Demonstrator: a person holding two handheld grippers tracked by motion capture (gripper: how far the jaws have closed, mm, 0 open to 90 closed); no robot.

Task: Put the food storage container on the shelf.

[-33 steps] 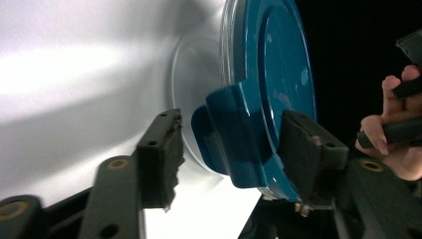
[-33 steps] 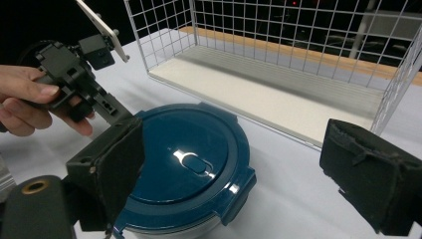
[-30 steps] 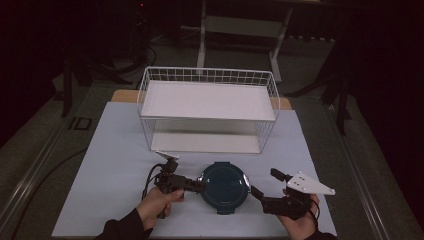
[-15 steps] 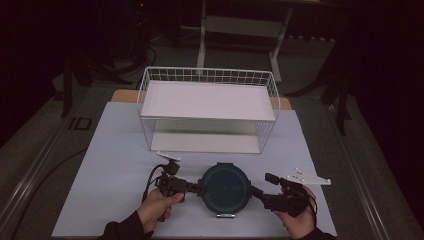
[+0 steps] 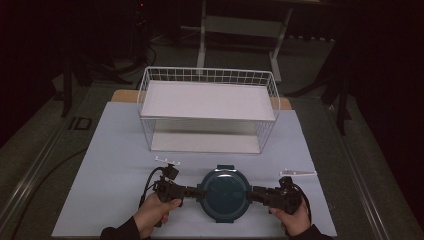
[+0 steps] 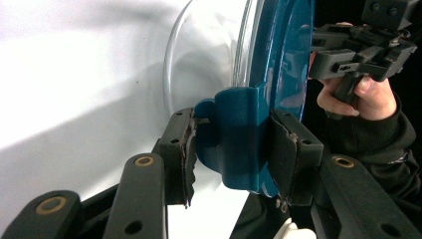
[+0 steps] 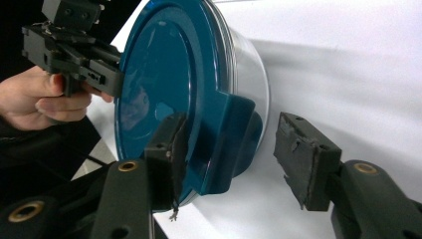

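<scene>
At the bottom centre of the high view the round container (image 5: pixel 223 191) sits on the counter (image 5: pixel 115 150), its left clip clamped by the left gripper (image 6: pixel 230 144), while the right gripper (image 7: pixel 229 149), lower than a second ago, has just been closing around the right clip without pinching it yet, so lifting must wait.

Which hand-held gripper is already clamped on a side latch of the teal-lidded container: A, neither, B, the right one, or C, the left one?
C: the left hand-held gripper has both pads pressed on a latch of the container, while the right hand-held gripper has one pad standing clear of its latch.
</scene>
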